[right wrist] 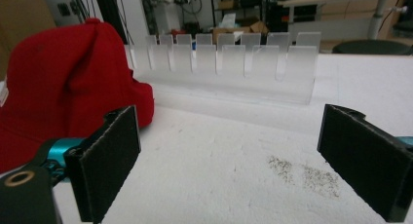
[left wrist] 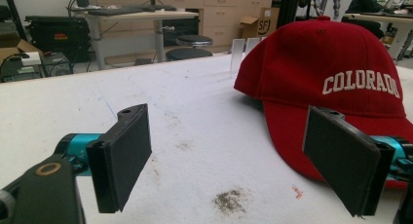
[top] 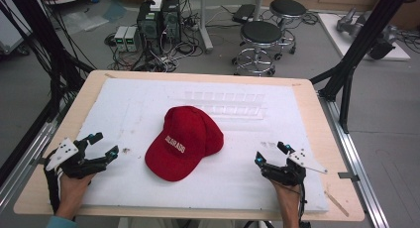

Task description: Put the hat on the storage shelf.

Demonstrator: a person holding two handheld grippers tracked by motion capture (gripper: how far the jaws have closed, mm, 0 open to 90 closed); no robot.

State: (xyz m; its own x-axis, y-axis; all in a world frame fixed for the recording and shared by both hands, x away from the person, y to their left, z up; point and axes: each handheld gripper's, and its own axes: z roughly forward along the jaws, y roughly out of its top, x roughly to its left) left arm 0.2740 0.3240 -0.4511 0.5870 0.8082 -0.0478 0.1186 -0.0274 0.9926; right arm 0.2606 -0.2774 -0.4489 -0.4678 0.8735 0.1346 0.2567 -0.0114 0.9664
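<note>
High view: the red cap (top: 184,142) is lying mid-surface between both open, empty tools, the left tool (top: 105,146) sitting slightly nearer. Left gripper view: its brim (left wrist: 311,136) is lying ahead-right. Right gripper view: the cap is sitting ahead-left.

Red cap (top: 185,141) on white board (top: 148,101), between spread, empty tongs.
</note>
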